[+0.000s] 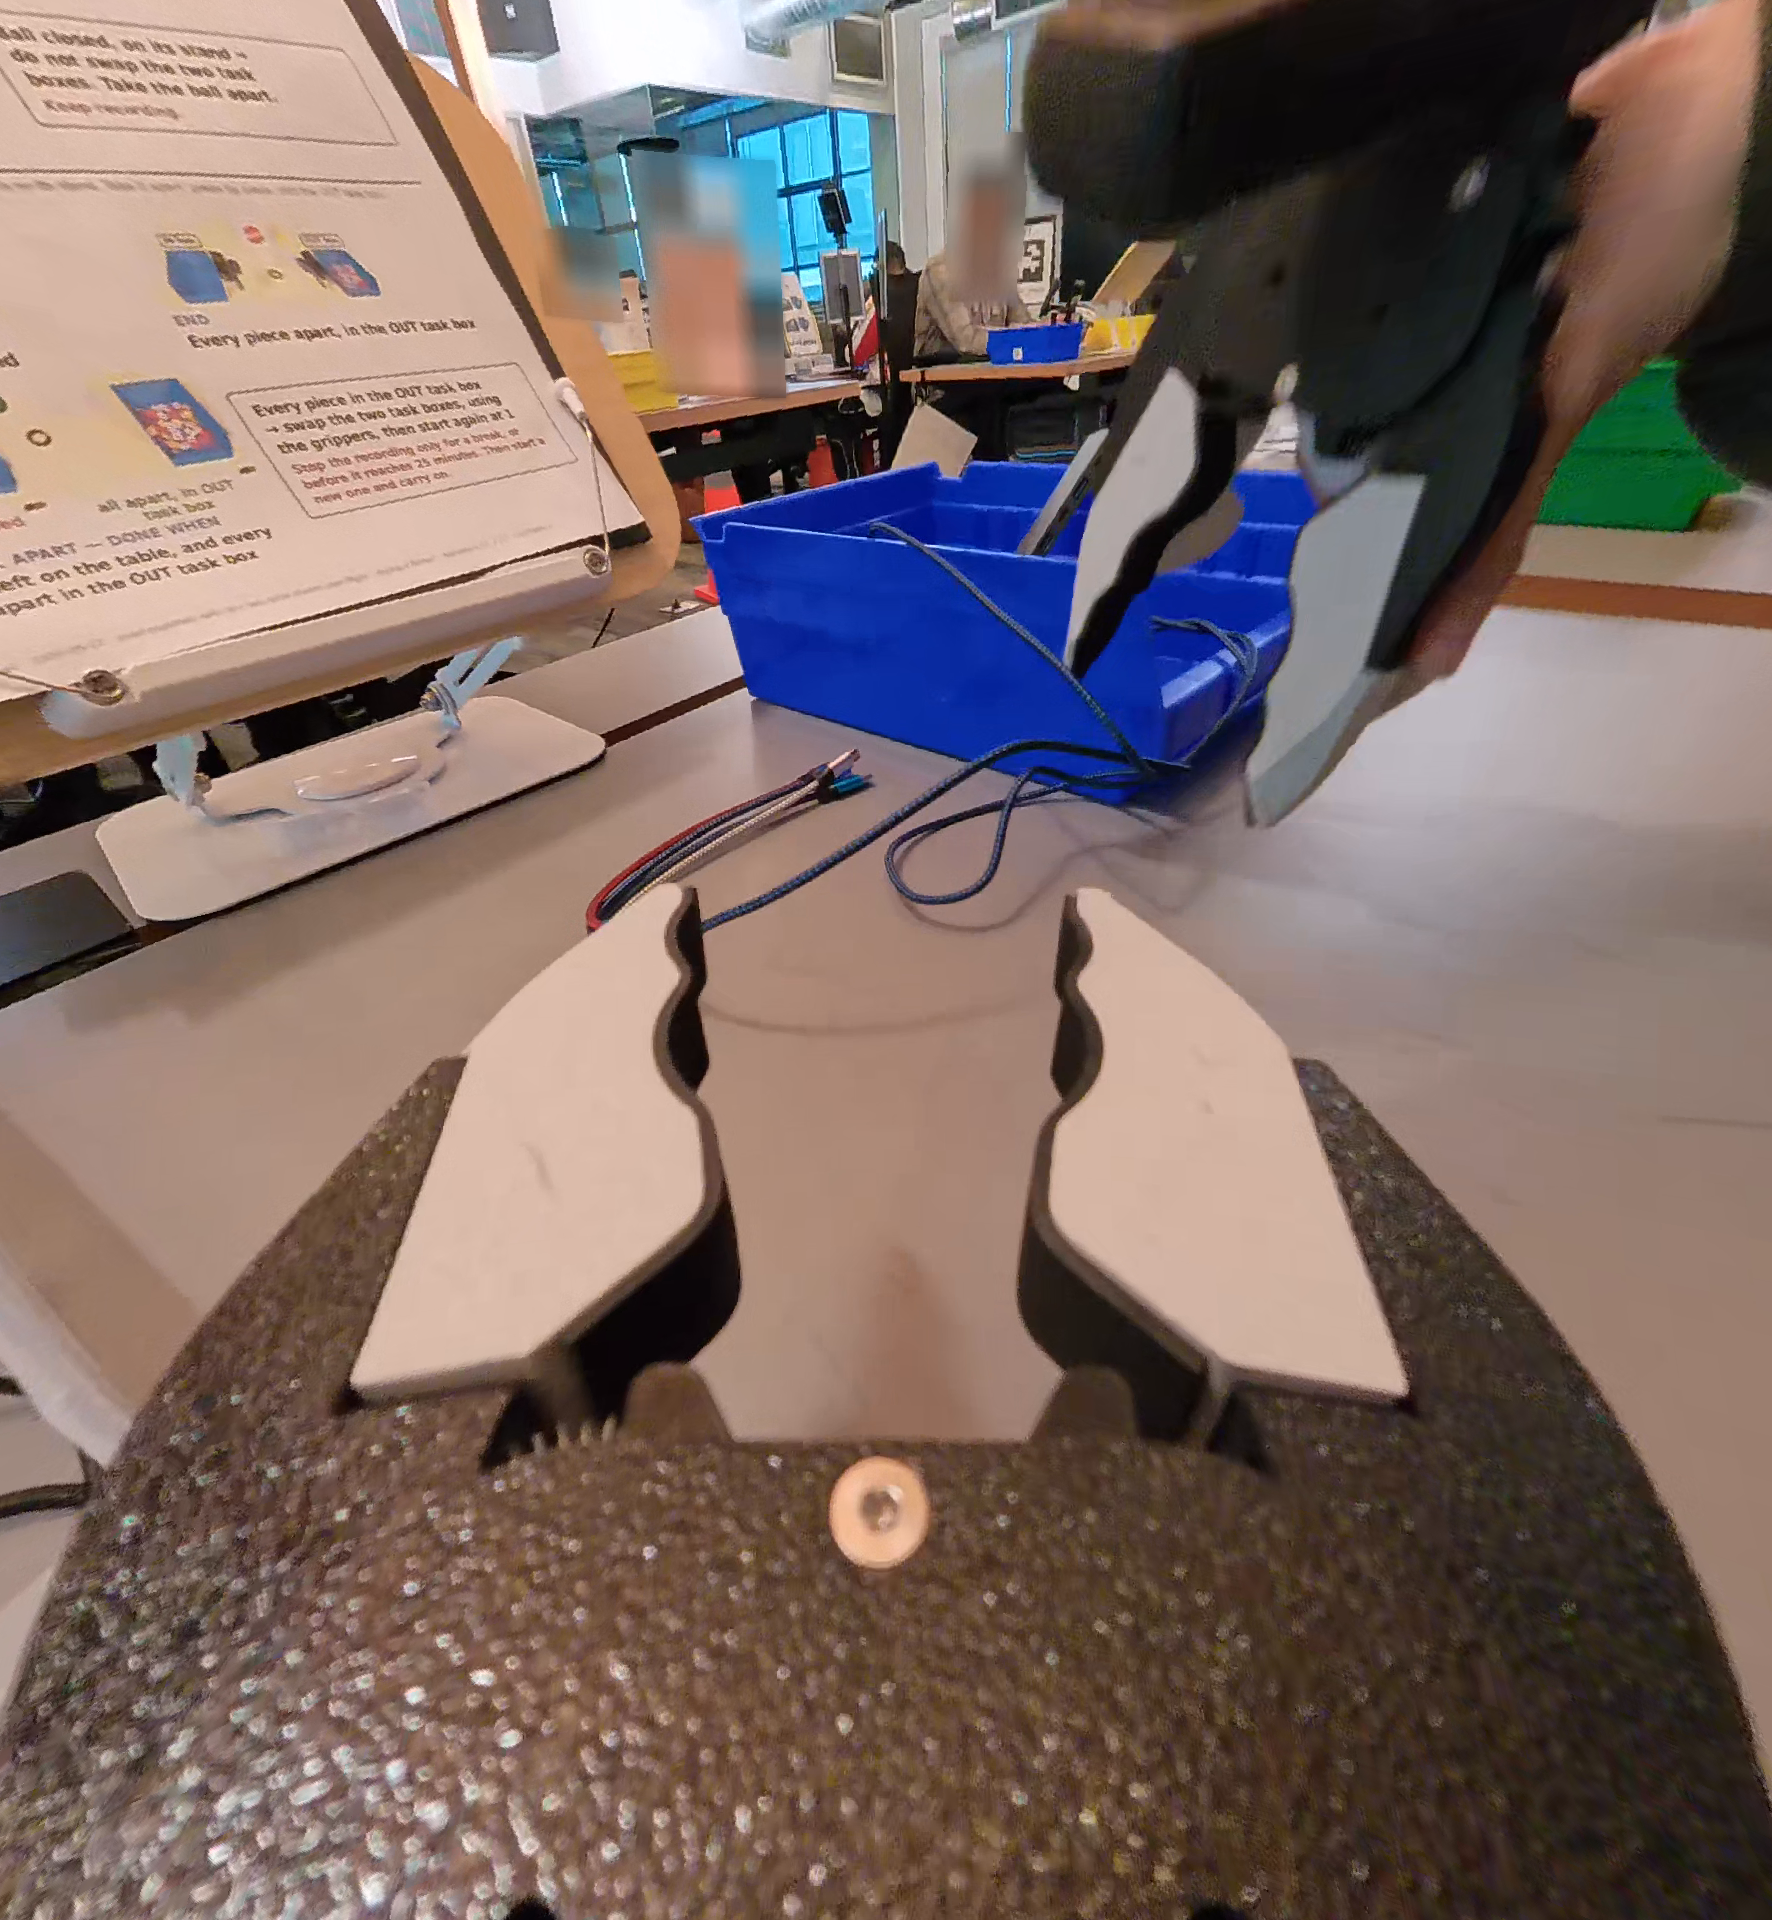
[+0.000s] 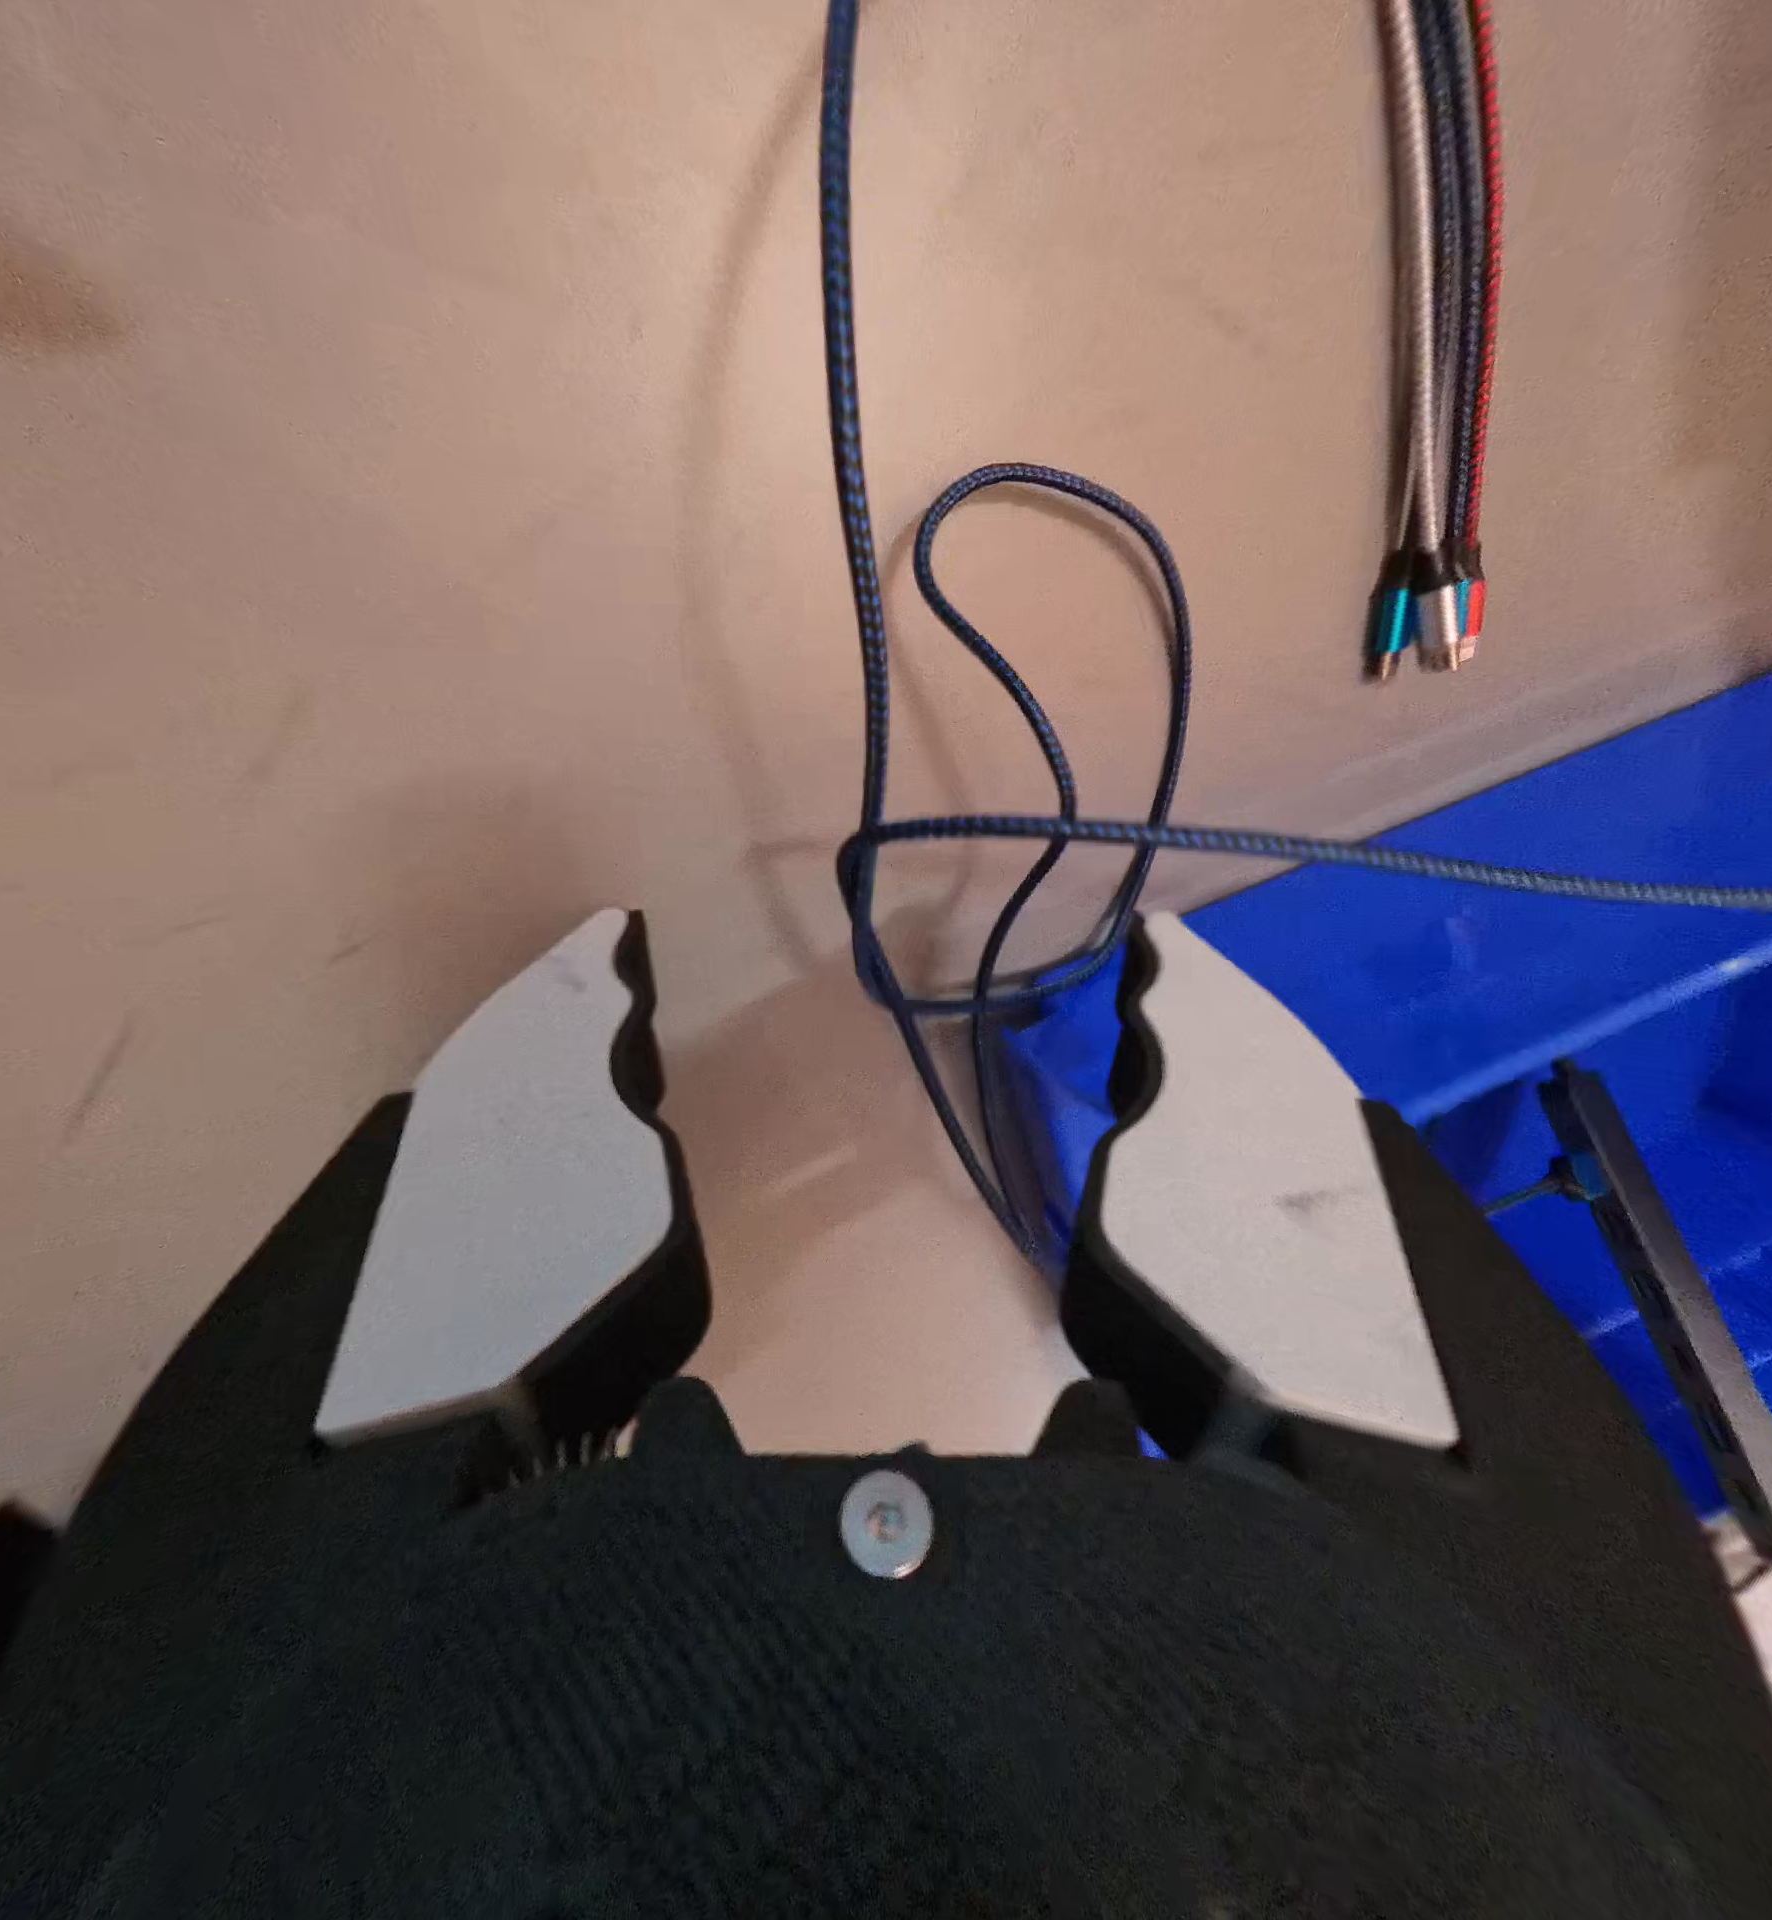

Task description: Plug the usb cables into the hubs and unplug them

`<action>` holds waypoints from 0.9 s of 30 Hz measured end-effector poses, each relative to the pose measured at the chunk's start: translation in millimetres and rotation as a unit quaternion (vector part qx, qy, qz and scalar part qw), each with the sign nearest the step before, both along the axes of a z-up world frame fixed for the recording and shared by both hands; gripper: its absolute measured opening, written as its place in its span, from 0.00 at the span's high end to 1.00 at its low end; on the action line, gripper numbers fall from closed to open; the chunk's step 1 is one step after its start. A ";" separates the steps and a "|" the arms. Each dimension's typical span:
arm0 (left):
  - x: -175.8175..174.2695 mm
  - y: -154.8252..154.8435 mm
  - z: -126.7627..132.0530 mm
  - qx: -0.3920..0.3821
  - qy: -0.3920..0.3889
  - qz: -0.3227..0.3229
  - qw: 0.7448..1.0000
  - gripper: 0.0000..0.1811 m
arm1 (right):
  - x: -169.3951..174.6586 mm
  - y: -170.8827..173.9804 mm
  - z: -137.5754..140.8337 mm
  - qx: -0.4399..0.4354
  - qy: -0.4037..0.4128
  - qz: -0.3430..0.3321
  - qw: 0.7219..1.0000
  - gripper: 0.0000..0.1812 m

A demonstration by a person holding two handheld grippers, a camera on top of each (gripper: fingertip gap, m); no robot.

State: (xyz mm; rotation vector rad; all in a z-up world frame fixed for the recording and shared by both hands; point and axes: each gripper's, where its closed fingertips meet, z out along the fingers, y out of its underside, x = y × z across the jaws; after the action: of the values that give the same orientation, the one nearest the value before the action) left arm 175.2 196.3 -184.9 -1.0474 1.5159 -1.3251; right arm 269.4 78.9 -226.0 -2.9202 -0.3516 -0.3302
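Observation:
My left gripper (image 1: 880,914) is open and empty, low over the table. Ahead of it lies a bundle of braided cables (image 1: 747,816), red, silver and dark, with metal plugs at the far end. A dark blue braided cable (image 1: 975,821) loops on the table and runs up into the blue bin (image 1: 861,613). A grey hub (image 1: 1064,499) leans inside the bin. My right gripper (image 1: 1162,727) hangs open above the bin's near corner. In the right wrist view my right gripper (image 2: 887,925) is open over the blue cable loop (image 2: 1048,665). The cable bundle (image 2: 1433,416) and the hub (image 2: 1682,1309) show there too.
A paper instruction sheet on a wooden stand (image 1: 269,343) with a white base (image 1: 362,790) stands at the left. A dark flat device (image 1: 9,935) lies at the far left edge. A green bin (image 1: 1630,457) sits behind at the right. A person's hand (image 1: 1671,208) holds the right gripper.

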 end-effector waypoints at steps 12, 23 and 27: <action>-1.6 1.5 0.7 -0.009 0.000 -0.002 1.000 0.66 | 38.3 10.2 -38.1 -0.086 -0.174 0.026 0.981 0.78; -3.1 5.4 2.8 -0.026 -0.004 0.000 1.000 0.69 | 49.1 23.3 77.2 0.151 -0.190 -0.052 0.969 0.99; -2.9 3.7 1.8 -0.019 -0.001 -0.001 1.000 0.69 | 93.2 2.4 180.2 0.283 -0.224 -0.117 0.925 0.98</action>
State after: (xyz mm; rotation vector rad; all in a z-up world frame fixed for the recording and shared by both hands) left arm 172.3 200.0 -183.1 -1.0679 1.4955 -1.3622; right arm 362.6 81.3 -45.8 -2.2895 0.0444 -0.9624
